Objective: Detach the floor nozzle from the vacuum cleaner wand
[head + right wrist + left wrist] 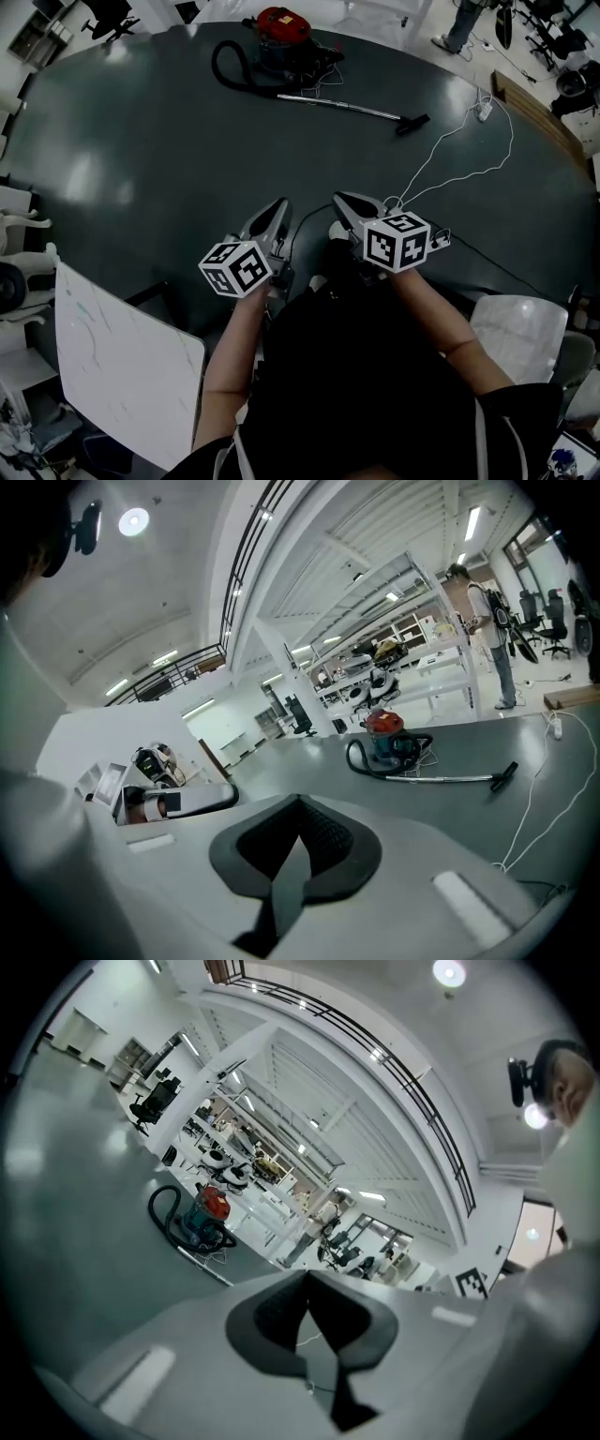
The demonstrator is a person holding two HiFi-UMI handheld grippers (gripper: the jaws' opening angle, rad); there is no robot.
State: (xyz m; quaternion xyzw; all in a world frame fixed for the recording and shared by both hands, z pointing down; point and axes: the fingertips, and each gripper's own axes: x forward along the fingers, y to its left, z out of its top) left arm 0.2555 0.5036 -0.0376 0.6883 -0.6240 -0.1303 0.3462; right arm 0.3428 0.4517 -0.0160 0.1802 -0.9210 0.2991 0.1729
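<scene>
Lying on the grey floor (pixel 141 141), the black plastic floor nozzle (pixel 412 123) caps the slim metal wand (pixel 342 106) at its end farthest from the red canister (pixel 283 28). Your left claw (pixel 279 204) and right claw (pixel 339 198) are pressed together, empty. Expect a light, rigid, slick tube: pinch it beside the joint and pull the nozzle's neck.

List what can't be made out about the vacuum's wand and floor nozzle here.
- Joint between floor nozzle and wand: too small in head and right gripper views to show any latch.
- In left gripper view, the floor nozzle is hidden behind the left gripper's body.
</scene>
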